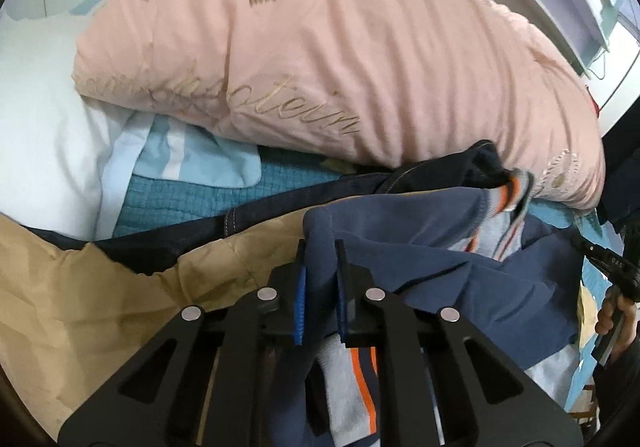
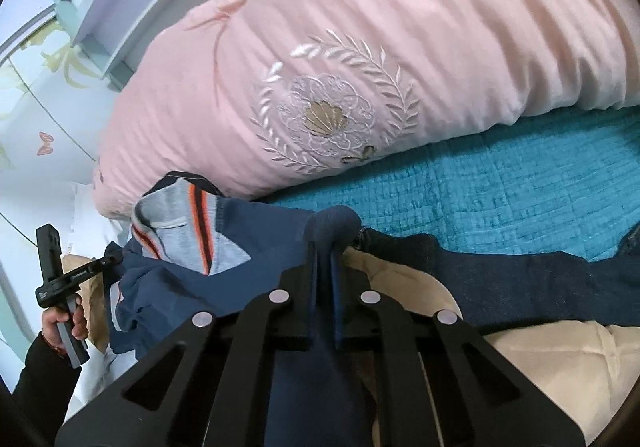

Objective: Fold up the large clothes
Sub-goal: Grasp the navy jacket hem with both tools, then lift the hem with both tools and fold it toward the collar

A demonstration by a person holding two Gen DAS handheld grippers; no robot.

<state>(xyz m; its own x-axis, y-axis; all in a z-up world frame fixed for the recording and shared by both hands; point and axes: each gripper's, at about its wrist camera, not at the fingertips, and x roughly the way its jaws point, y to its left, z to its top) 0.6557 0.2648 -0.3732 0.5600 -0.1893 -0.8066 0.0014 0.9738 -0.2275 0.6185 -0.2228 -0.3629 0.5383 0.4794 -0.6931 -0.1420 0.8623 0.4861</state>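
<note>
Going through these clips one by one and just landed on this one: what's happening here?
A person is working on a navy sweater with grey and orange stripes, on a bed. The left gripper is clamped on a bunched fold of it, and the right gripper pinches another part of the same sweater. It lies crumpled, not yet folded flat, over a tan blanket and dark jeans. Behind it sit a big pink pillow and a teal quilt.

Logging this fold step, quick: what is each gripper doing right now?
Left gripper: shut on the navy garment.
Right gripper: shut on a bunched fold of the same navy garment.
</note>
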